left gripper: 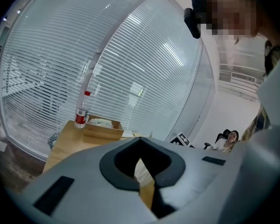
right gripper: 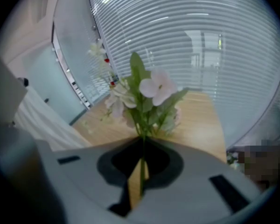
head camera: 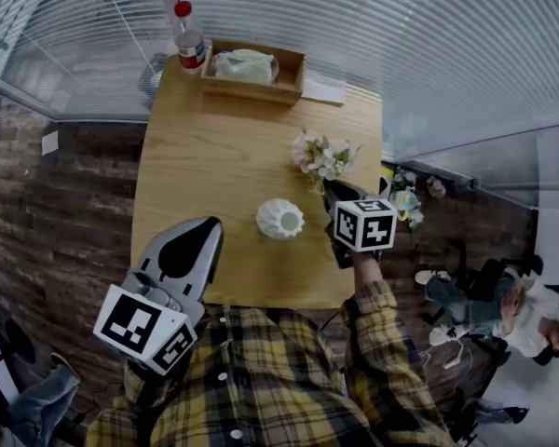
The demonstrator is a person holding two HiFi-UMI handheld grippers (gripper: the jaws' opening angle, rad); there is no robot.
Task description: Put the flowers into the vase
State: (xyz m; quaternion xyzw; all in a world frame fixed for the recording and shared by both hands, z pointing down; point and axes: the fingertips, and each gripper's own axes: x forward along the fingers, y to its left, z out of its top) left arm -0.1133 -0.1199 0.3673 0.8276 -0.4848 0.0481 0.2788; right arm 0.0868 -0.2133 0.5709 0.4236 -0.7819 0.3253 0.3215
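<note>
Now we hold the flower bunch [head camera: 324,156] by its stems in the right gripper [head camera: 328,186] near the table's [head camera: 214,138] right edge, left gripper [head camera: 211,227] jaws together, empty.

My left gripper [head camera: 212,223] hangs near my body at the left and points a little downward. Its jaws are together and nothing is between them. My right gripper [head camera: 329,187] points steeply down, at the end of my stretched right forearm [head camera: 384,329] in a checked sleeve. Its jaws are pressed on the stems of the flowers [head camera: 324,155].

red-capped bottle [head camera: 190,43] stands beside a wooden tray [head camera: 253,84].
</note>
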